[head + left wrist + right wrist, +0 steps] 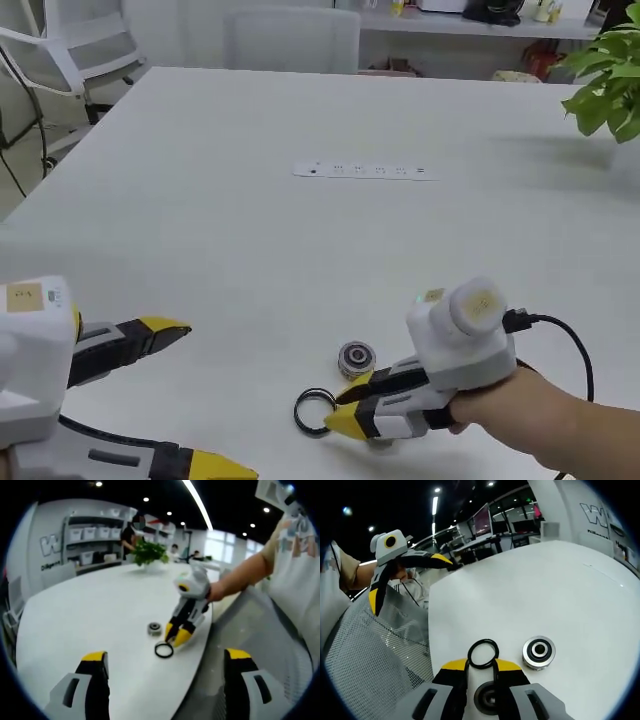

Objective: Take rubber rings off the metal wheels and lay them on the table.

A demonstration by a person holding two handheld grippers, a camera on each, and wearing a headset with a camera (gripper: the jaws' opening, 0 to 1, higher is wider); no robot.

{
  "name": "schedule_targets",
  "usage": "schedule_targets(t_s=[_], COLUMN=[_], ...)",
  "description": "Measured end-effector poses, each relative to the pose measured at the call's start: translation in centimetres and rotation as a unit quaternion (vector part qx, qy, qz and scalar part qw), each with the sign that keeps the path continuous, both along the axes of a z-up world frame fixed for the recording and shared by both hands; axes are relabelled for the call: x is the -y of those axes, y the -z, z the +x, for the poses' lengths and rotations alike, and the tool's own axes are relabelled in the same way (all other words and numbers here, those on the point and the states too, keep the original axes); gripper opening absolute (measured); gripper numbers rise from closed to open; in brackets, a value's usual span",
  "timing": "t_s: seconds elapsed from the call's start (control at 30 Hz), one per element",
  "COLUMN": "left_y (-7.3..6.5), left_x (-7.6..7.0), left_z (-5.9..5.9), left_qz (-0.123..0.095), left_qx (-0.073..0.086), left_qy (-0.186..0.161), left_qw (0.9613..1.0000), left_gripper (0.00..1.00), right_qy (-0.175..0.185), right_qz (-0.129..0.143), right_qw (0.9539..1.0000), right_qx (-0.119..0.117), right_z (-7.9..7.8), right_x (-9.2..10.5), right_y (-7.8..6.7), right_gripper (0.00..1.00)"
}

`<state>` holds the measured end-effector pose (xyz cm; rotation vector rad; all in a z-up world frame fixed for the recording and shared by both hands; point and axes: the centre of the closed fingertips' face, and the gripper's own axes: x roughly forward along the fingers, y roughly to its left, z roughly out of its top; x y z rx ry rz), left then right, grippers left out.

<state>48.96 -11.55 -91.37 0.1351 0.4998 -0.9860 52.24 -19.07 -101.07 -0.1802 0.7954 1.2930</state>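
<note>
A loose black rubber ring (297,411) (156,650) (483,641) lies flat on the white table (300,240), just ahead of my right gripper's tips. My right gripper (348,405) (176,635) (481,667) is low over the table with its jaws a narrow gap apart and nothing gripped. Through that gap I see a dark metal wheel (486,698) on the table under the jaws. A second metal wheel (356,357) (154,628) (538,652) lies flat beside the ring. My left gripper (205,397) (165,655) is wide open at the near left, well away from both.
A white power strip (365,171) lies mid-table. A green plant (610,85) stands at the far right, and chairs (290,40) line the far side. A mesh chair (380,645) sits close to the near table edge. The person's hand (520,410) holds the right gripper.
</note>
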Motion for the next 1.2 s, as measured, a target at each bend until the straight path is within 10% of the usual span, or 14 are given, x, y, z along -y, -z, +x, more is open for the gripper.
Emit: schedule_targets(t_s=[0.57,1.2], left_y=[0.1,-0.1], left_x=[0.1,0.1], left_z=[-0.2,-0.2], left_qz=[0.003,0.010], left_qx=[-0.004,0.003], left_qy=[0.002,0.003], left_qw=[1.0000,0.9999], left_gripper=[0.97,0.97], right_qy=[-0.038,-0.016], right_qz=[-0.024,0.008], right_qw=[0.9980,0.9981], right_qx=[0.044,0.059], right_z=[-0.4,0.2], right_x=[0.1,0.8], right_y=[0.1,-2.1], right_gripper=[0.24,0.32])
